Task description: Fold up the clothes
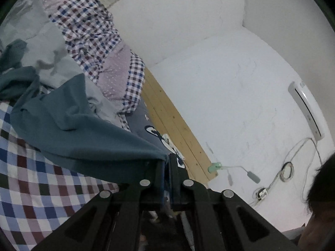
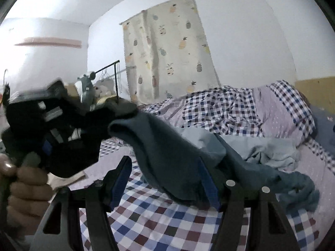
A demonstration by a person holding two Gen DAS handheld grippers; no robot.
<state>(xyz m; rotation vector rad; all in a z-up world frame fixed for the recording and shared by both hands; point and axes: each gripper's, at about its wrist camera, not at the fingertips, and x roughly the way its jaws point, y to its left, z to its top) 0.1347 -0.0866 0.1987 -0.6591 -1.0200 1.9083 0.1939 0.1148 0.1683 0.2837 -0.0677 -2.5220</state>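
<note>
Teal cloth point(image 1: 88, 138) hangs pinched in the left gripper point(image 1: 166, 163), lifted for folding; right gripper point(image 2: 165, 177) gapes wide, cloth draped across.

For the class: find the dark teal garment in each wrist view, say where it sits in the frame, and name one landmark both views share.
Left wrist view: the teal garment runs from centre-left down to the left claw, shut on its edge.
Right wrist view: it drapes across the centre, over the open right claw.
Shared landmark: the checked bedsheet.
</note>
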